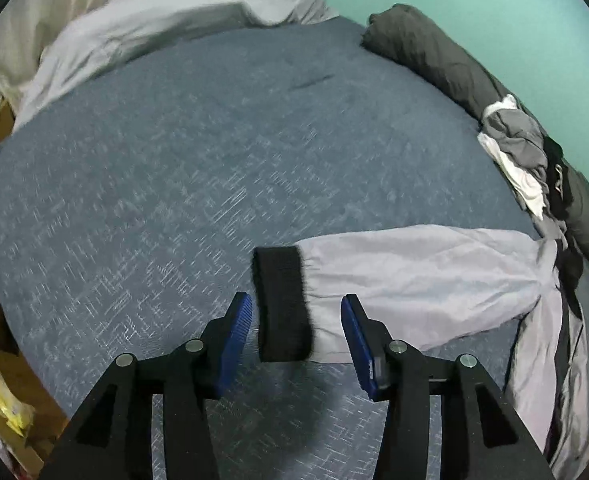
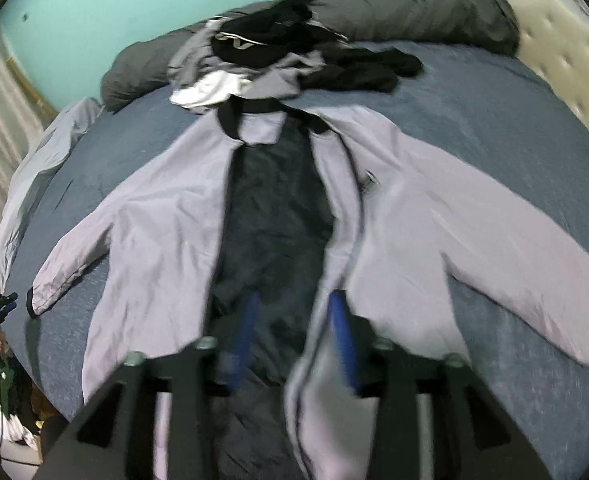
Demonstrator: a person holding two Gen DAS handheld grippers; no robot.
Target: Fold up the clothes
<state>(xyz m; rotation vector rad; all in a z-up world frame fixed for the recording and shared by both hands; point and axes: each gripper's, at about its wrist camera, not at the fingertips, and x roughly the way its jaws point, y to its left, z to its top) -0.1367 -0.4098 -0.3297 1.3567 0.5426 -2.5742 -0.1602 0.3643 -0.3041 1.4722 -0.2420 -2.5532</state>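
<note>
A pale lilac zip-front jacket w/ black ribbed collar & cuffs (image 2: pixel 406 216) lies flat on its back on the blue-grey patterned bed cover (image 1: pixel 182 168), front open so the dark navy lining (image 2: pixel 274 216) shows down the middle, both sleeves spread out to the sides

Left claw (image 1: pixel 296 338) hangs just above the end of one sleeve (image 1: pixel 414 280), its blue pads apart at a middling gap; the black cuff (image 1: pixel 282 304) sits between the two pads but neither pad presses on it, so nothing is gripped

Right claw (image 2: pixel 294 336) is over the lower part of the jacket, near the open front edge; this view is smeared w/ motion blur, but its pads stand apart over the lining & the lilac edge, not pinching any cloth as far as I can see

Beyond the collar sits a heap of other clothes, black, grey & white (image 2: pixel 262 56), in front of a rolled dark grey blanket (image 2: pixel 414 12) that runs along the turquoise wall (image 1: pixel 474 8). A light grey pillow (image 1: pixel 166 24) lies at the far end of the bed in the left view
</note>
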